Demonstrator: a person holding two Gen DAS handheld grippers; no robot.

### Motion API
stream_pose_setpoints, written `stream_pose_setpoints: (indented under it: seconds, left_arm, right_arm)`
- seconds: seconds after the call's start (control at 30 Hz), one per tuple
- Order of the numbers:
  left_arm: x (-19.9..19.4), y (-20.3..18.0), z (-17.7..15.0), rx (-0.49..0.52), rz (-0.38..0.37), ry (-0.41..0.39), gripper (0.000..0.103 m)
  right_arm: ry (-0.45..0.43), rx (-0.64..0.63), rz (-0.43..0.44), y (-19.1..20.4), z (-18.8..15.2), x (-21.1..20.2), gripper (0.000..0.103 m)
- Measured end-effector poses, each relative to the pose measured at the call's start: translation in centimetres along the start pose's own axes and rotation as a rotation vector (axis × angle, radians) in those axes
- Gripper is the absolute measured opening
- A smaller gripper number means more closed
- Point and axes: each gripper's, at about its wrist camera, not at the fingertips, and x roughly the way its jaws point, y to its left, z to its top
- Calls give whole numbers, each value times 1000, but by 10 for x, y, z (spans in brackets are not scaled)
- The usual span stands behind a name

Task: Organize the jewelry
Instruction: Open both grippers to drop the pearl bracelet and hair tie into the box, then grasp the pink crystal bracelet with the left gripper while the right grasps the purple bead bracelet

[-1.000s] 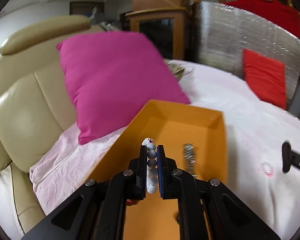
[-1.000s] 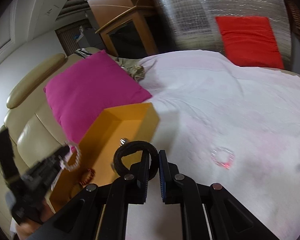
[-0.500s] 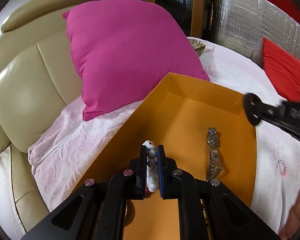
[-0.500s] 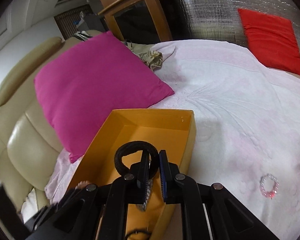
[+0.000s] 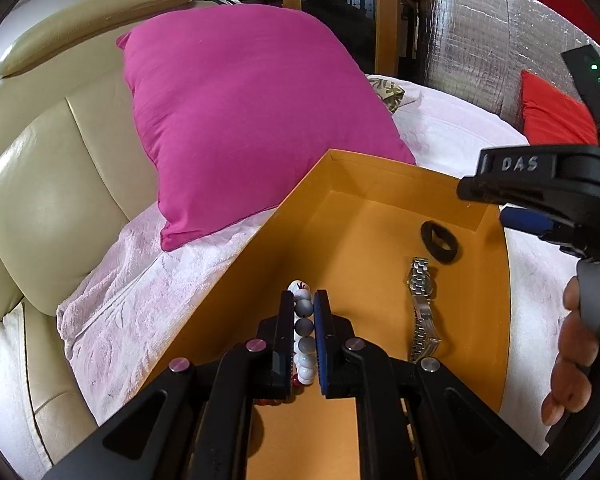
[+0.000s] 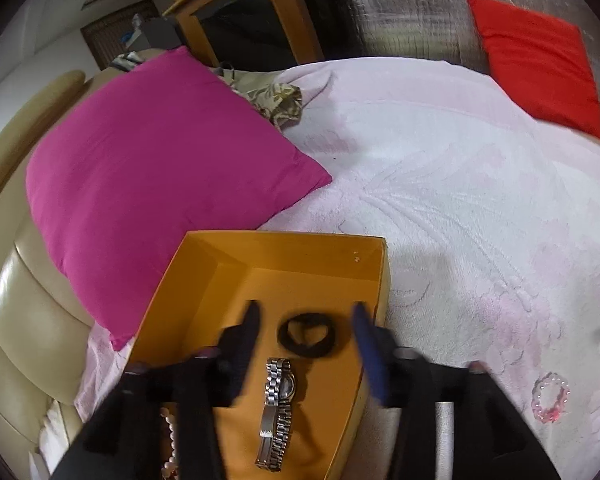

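One orange box (image 6: pixel 228 264), one watch (image 6: pixel 278 408), one black band (image 6: pixel 306 334), two cushions (image 6: pixel 152 168) (image 6: pixel 540 64)

My left gripper (image 5: pixel 304 322) angled downward, jaws clamped on a bead bracelet (image 5: pixel 303 332), my right gripper (image 6: pixel 306 354) angled downward, jaws just been opening, nothing gripped between them, my right hand (image 5: pixel 576 356) wrapped around its handle
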Motion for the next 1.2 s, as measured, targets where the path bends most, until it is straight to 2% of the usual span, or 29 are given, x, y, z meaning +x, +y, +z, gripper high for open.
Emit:
stream_pose_setpoints:
  seconds: [0.1, 0.17, 0.3, 0.33, 0.67, 0.73, 0.93, 1.03, 1.07, 1.13, 1.2]
  left_arm:
    - [-1, 0, 1, -4, -10, -9, 10]
    - [-4, 0, 2, -4, -16, -26, 14]
    - [-12, -6, 3, 16, -15, -66, 36]
    - [-14, -7, 3, 19, -17, -77, 38]
    - [-27, -16, 3, 26, -30, -128, 42]
    - [-29, -18, 3, 31, -30, -136, 46]
    - [-39, -24, 2, 30, -18, -181, 62]
    - [-46, -29, 1, 45, -14, -218, 63]
    - [-50, -33, 0, 56, -11, -240, 64]
    - [-59, -40, -2, 76, -3, -284, 73]
    - [-69, -50, -5, 100, 0, -335, 77]
  right_arm:
    - [-19, -1, 16, -2, 1, -6, 56]
    - [-34, -4, 22, -4, 1, -12, 56]
    - [-61, 19, 42, -13, -1, -27, 56]
    - [-67, 23, 44, -16, -1, -31, 56]
    - [-116, 35, 46, -51, -16, -79, 58]
    - [-124, 43, 41, -61, -22, -90, 58]
    - [-140, 86, 3, -109, -46, -127, 62]
    - [-160, 123, -23, -141, -61, -149, 62]
    - [-165, 132, -31, -149, -63, -154, 62]
    - [-184, 166, -57, -174, -72, -170, 62]
    - [-206, 205, -83, -199, -81, -187, 63]
